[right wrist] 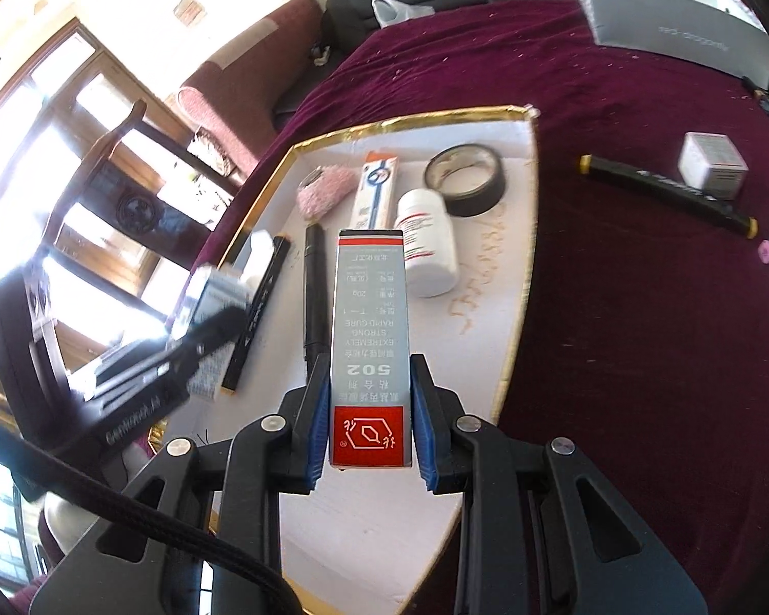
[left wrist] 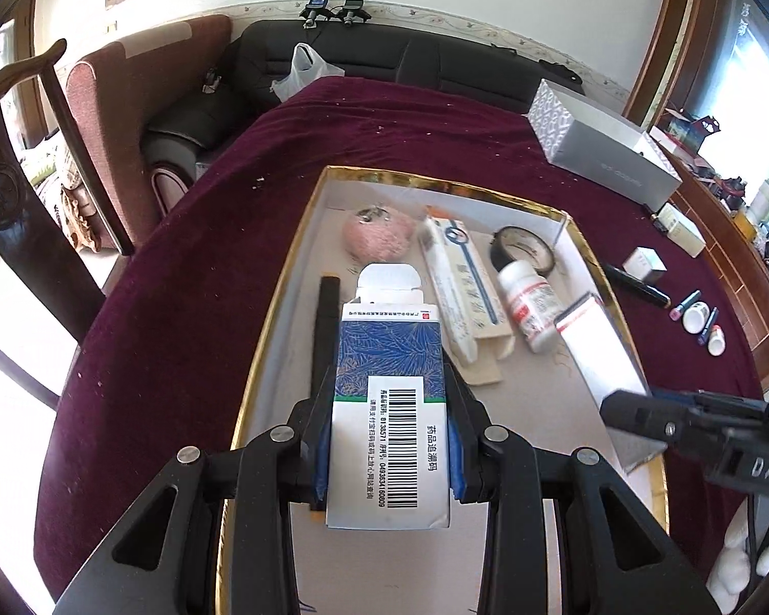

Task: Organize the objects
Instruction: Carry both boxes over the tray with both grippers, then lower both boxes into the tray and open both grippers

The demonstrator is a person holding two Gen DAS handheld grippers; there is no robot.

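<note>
In the left wrist view my left gripper (left wrist: 389, 441) is shut on a blue-and-white medicine box (left wrist: 389, 400) with a barcode, held above the near part of a gold-rimmed white tray (left wrist: 287, 277). My right gripper (right wrist: 369, 435) is shut on a grey 502 glue box (right wrist: 369, 318) with a red end, above the same tray (right wrist: 530, 236). That glue box (left wrist: 600, 353) also shows at the right of the left wrist view. The tray holds a pink puff (left wrist: 379, 238), a long white box (left wrist: 461, 287), a black tape roll (left wrist: 525, 251), a white pill bottle (left wrist: 530, 305) and a black pen (left wrist: 325, 328).
A maroon cloth (left wrist: 179, 282) covers the table. Right of the tray lie a black marker (right wrist: 666, 189), a small white cube box (right wrist: 712, 164) and several small cosmetics (left wrist: 697, 318). A large grey box (left wrist: 605, 154) stands at the back right. A wooden chair (left wrist: 20, 154) and sofas stand behind the table.
</note>
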